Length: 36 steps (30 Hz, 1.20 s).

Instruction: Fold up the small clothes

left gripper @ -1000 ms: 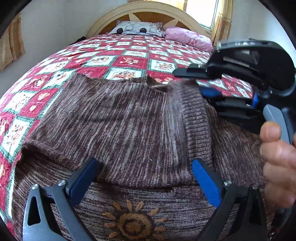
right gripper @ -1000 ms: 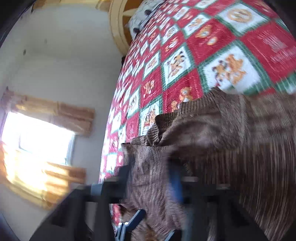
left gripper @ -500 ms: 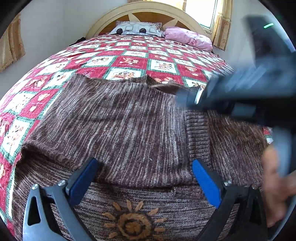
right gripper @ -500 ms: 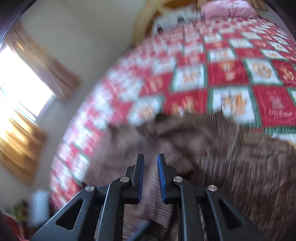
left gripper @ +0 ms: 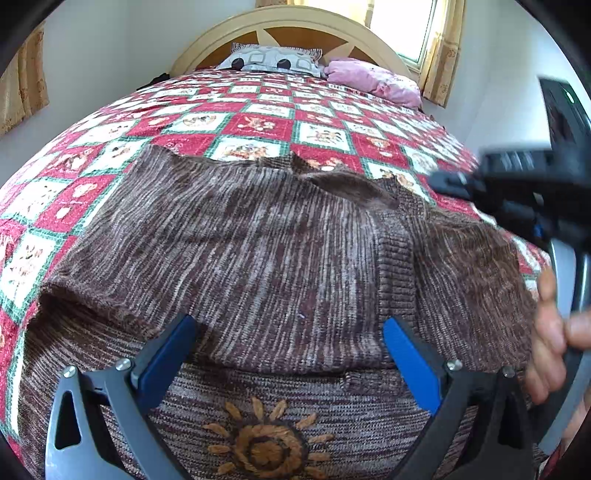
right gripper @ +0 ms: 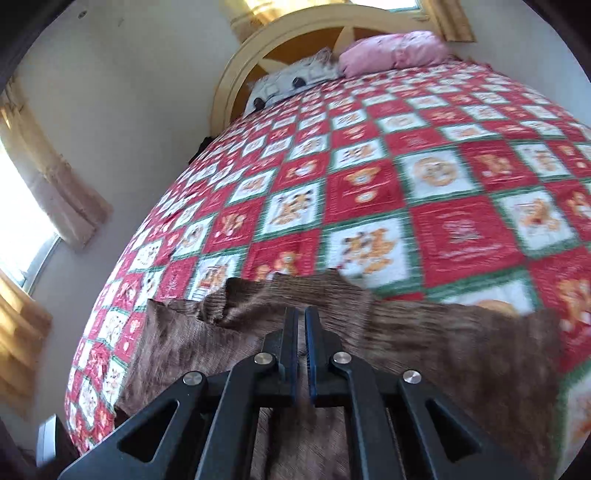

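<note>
A brown striped knit sweater (left gripper: 258, 251) with an orange sun motif (left gripper: 262, 446) lies spread on the bed, one flap folded over its middle. My left gripper (left gripper: 288, 354) is open and low over the sweater, its blue pads either side of the folded edge. My right gripper (right gripper: 301, 332) has its jaws nearly closed with nothing between them, above the sweater's (right gripper: 406, 350) far edge. It also shows blurred in the left wrist view (left gripper: 517, 192), at the sweater's right side, with the hand that holds it.
The red, white and green teddy-bear quilt (left gripper: 258, 122) covers the bed. A grey patterned pillow (left gripper: 273, 61) and a pink pillow (left gripper: 373, 79) lie by the curved headboard (left gripper: 288, 26). Curtained windows are at the walls.
My right gripper has swung away from the sweater's collar area, turned upright and drawn back to the right, jaws closing. The folded flap lies flat. My left gripper has stayed put.
</note>
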Each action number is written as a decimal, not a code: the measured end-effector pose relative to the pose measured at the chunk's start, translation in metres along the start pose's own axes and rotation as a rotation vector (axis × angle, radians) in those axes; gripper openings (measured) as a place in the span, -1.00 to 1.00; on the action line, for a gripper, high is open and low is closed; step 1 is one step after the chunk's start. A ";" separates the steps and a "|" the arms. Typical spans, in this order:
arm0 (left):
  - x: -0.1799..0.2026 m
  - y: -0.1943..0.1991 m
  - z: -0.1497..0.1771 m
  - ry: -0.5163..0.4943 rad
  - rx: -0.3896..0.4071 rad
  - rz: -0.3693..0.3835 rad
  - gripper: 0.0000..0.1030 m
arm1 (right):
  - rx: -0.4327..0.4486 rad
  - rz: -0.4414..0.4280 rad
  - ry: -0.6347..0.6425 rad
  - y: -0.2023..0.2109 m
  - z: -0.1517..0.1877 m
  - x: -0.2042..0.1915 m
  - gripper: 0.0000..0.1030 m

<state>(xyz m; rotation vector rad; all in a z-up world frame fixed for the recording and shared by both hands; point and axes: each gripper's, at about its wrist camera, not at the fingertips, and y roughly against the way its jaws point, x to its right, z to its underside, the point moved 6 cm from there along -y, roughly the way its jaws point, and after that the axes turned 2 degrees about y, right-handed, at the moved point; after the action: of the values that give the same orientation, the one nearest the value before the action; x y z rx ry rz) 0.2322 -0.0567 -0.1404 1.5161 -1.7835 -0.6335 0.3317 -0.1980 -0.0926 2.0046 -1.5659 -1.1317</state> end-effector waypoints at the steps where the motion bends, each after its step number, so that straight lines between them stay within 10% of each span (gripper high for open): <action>1: -0.002 0.002 -0.001 0.018 0.010 0.023 1.00 | -0.021 0.012 0.032 0.000 0.004 -0.002 -0.92; 8: -0.028 0.018 -0.008 0.205 0.078 0.176 0.96 | -0.171 -0.063 0.217 -0.023 0.062 -0.039 -0.93; 19: -0.074 -0.009 -0.037 0.182 0.034 -0.088 0.84 | -0.188 -0.308 0.196 -0.040 0.061 -0.108 -0.95; 24: -0.067 -0.015 -0.036 0.149 0.021 -0.076 1.00 | -0.184 -0.448 0.006 -0.030 0.055 -0.082 -0.95; 36: -0.071 -0.011 -0.034 0.159 0.033 -0.061 1.00 | -0.199 -0.168 0.010 -0.071 0.037 -0.050 -0.99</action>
<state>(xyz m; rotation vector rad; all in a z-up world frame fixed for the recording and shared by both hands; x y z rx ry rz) 0.2703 0.0136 -0.1408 1.6025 -1.6404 -0.4996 0.3454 -0.1220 -0.1465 2.0321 -1.2449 -1.2834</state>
